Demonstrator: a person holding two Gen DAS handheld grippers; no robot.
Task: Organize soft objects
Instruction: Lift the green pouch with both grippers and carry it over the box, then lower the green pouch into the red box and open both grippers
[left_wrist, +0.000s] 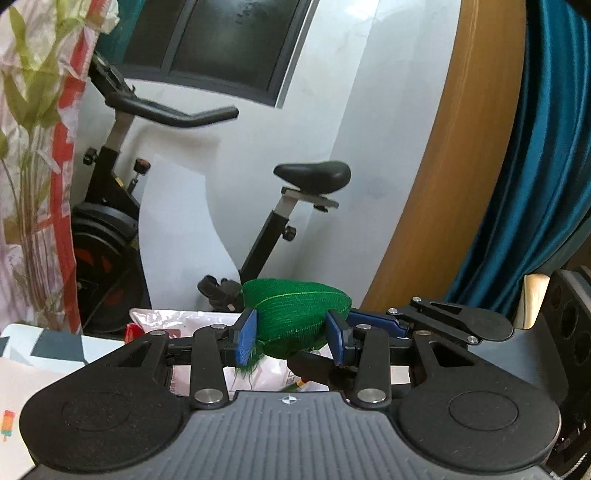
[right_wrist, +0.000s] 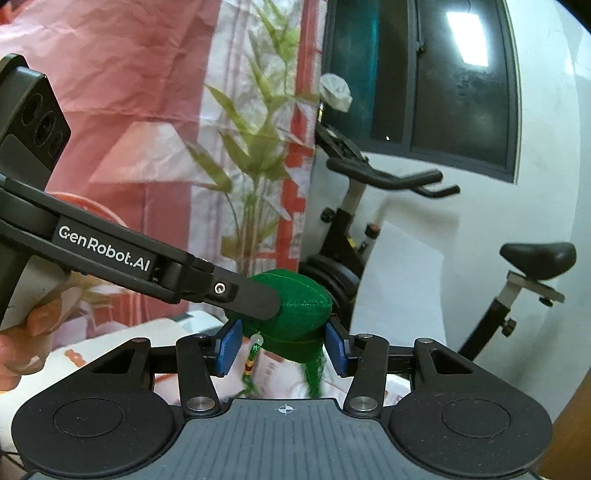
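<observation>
Both grippers pinch the same green stuffed toy (left_wrist: 295, 317) in the air: the left gripper (left_wrist: 291, 338) closes its blue pads on it, and the right gripper (right_wrist: 282, 345) grips it from the other side. Green threads and a small bead (right_wrist: 257, 339) hang below. Behind stands an exercise bike (left_wrist: 258, 206), a white wall and a dark window (right_wrist: 443, 81).

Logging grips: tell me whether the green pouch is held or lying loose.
Held. The green pouch sits pinched between the blue pads of both the left tongs and right tongs, lifted clear with its tassel dangling.
</observation>
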